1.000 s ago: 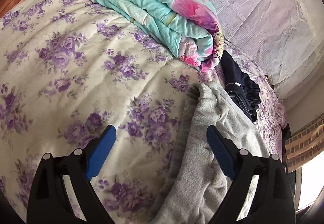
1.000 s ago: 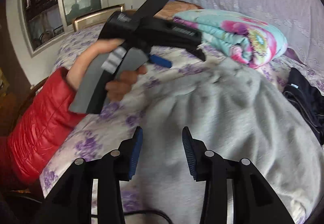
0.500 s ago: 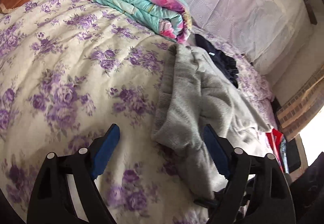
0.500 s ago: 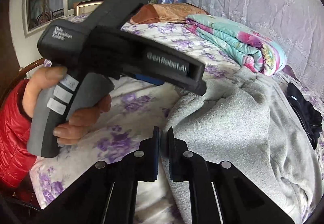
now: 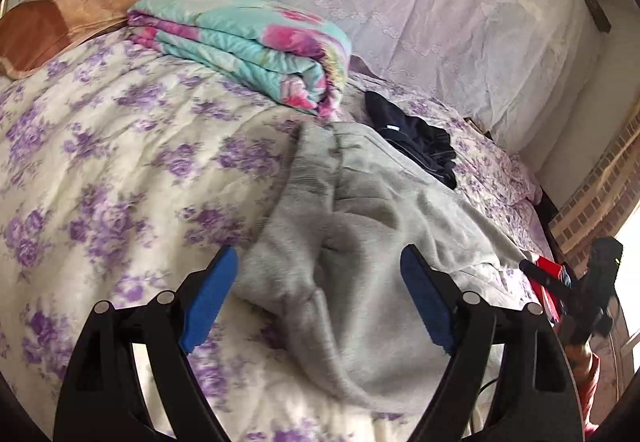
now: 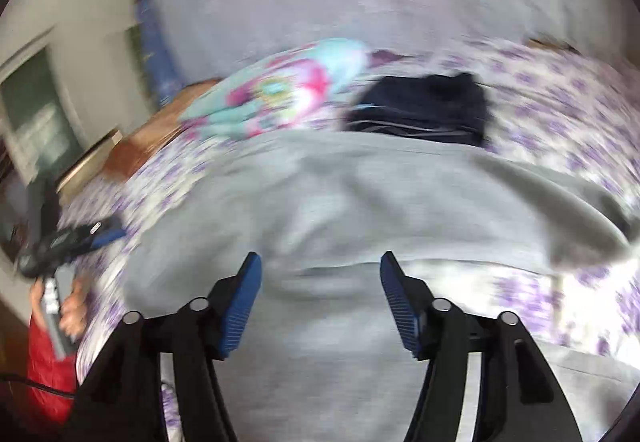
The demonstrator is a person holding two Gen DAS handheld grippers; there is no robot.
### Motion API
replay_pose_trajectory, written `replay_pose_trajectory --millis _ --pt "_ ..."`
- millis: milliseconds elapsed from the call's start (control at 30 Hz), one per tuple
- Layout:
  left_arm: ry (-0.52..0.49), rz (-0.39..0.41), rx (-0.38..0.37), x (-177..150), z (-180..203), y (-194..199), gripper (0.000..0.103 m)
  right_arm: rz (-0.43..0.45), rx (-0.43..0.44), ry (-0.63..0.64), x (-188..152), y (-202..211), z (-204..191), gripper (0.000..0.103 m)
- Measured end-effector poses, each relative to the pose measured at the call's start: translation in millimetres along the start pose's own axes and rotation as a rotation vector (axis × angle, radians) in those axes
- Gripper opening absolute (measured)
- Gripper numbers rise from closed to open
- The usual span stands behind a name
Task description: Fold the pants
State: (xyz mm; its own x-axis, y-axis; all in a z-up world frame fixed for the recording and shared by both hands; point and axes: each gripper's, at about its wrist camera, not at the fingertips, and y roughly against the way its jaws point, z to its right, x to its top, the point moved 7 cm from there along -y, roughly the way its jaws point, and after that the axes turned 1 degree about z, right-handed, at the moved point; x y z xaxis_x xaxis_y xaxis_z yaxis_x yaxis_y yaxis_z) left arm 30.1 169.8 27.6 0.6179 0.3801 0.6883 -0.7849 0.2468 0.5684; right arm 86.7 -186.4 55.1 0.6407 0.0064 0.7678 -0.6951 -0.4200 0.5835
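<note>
The pants [image 5: 360,226] are seen bunched on the bed [image 5: 100,162], near its right side, with a quilt [image 5: 240,42] and dark clothes [image 5: 416,146] beyond. The step in hand is judged to be spreading them flat before any fold. The left claw [image 5: 320,298] is held wide over a crumpled end; the right claw [image 6: 320,298] is also wide, nothing gripped. Their long axis is seen running near to far, slanting rightward. Next, an edge must be pinched and drawn straight.

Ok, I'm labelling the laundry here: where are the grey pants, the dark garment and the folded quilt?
grey pants [image 5: 360,226]: left wrist view, bunched middle.
dark garment [image 5: 416,144]: left wrist view, top of pile.
folded quilt [image 5: 240,38]: left wrist view, top layer.
</note>
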Motion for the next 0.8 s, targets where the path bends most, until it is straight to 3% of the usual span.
replay_pose_trajectory --millis 133,267,333,467,533,567,600,733,800 --pt "-0.074 -0.038 0.016 16 39 -33 0.084 0.026 -0.202 -0.402 17 38 161 0.067" --pt "-0.089 -0.065 0.037 20 44 -75 0.085 0.023 -0.272 -0.597 10 47 244 0.068" --pt "-0.063 -0.124 0.054 8 31 -97 0.085 -0.007 -0.298 -0.613 10 33 262 0.068" --pt "-0.153 -0.087 0.063 2 37 -94 0.093 -0.061 -0.340 -0.581 14 -2 284 0.068" --pt "-0.192 -0.085 0.101 -1 41 -98 0.094 -0.099 -0.373 -0.574 17 -27 298 0.067" --pt "-0.212 -0.083 0.113 -1 43 -98 0.095 -0.090 -0.379 -0.583 18 -35 304 0.046" --pt "-0.222 -0.083 0.117 -2 44 -98 0.096 -0.052 -0.389 -0.568 24 -35 303 0.022" --pt "-0.188 -0.079 0.080 1 40 -97 0.096 0.156 -0.332 -0.339 76 -8 265 0.022" --pt "-0.165 -0.073 0.061 2 39 -95 0.096 0.204 -0.335 -0.313 83 7 266 0.023"
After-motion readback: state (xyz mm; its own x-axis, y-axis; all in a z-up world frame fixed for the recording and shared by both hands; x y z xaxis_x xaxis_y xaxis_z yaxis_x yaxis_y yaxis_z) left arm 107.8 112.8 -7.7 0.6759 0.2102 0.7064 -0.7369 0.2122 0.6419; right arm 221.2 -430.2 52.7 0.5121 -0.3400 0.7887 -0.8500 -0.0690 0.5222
